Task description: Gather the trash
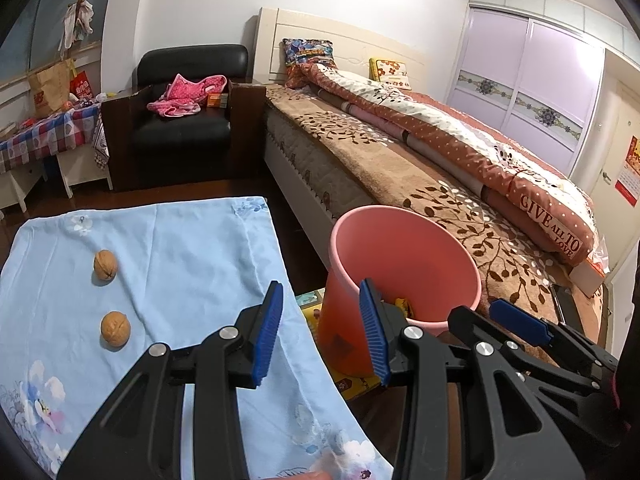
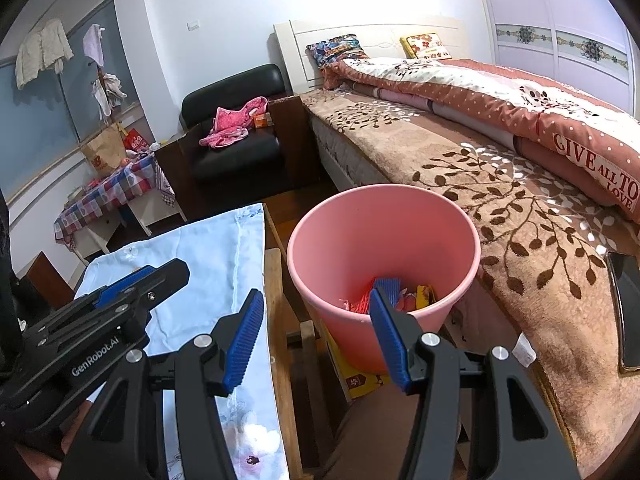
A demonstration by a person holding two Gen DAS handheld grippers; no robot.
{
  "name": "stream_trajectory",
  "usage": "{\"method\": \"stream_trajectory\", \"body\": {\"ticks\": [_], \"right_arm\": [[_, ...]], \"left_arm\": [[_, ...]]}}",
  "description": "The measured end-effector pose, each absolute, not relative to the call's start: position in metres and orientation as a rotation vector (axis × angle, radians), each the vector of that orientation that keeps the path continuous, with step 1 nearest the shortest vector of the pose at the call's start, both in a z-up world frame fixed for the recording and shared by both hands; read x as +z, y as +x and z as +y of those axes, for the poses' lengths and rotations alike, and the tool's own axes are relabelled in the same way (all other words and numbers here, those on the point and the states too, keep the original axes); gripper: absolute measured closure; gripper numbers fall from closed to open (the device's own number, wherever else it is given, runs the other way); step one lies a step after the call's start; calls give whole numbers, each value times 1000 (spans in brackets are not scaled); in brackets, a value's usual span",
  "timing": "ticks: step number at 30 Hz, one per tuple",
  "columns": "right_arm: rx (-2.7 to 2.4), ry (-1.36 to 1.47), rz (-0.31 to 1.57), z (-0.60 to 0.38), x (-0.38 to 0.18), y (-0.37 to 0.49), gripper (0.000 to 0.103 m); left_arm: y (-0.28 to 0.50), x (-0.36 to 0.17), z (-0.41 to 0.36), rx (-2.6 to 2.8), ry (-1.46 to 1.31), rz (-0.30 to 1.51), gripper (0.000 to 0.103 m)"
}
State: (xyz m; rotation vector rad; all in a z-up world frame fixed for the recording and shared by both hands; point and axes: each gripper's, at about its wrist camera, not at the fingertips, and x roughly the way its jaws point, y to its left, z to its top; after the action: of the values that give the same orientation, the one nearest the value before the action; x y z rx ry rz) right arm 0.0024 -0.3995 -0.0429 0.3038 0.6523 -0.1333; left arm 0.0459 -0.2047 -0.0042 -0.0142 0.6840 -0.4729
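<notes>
Two round brown walnuts [image 1: 105, 265] [image 1: 115, 328] remain at ten o'clock on the pale blue floral cloth-covered surface [image 1: 180, 248]; the pink plastic bin [image 2: 384, 264] at twelve already holds wrappers. Likely next: left gripper [image 1: 324, 332] swings toward a walnut. Both it and right gripper [image 2: 320, 340] hover tilted downward, released, empty.

Quilt [image 2: 592, 160]: "GIVE ALL TO LOVE"; left gripper [image 2: 132, 292]: seemingly "GenRobot.AI".

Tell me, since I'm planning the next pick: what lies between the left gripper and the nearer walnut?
Only bare blue cloth. In the left wrist view, nothing sits between the open left gripper and the nearer walnut.
</notes>
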Motion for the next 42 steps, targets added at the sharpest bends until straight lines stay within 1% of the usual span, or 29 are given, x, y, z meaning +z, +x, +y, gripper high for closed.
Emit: {"method": "stream_trajectory", "body": {"ticks": [42], "right_arm": [[-128, 297, 678, -394, -54, 9, 48]], "left_arm": [[52, -20, -204, -465, -4, 718, 63]]}}
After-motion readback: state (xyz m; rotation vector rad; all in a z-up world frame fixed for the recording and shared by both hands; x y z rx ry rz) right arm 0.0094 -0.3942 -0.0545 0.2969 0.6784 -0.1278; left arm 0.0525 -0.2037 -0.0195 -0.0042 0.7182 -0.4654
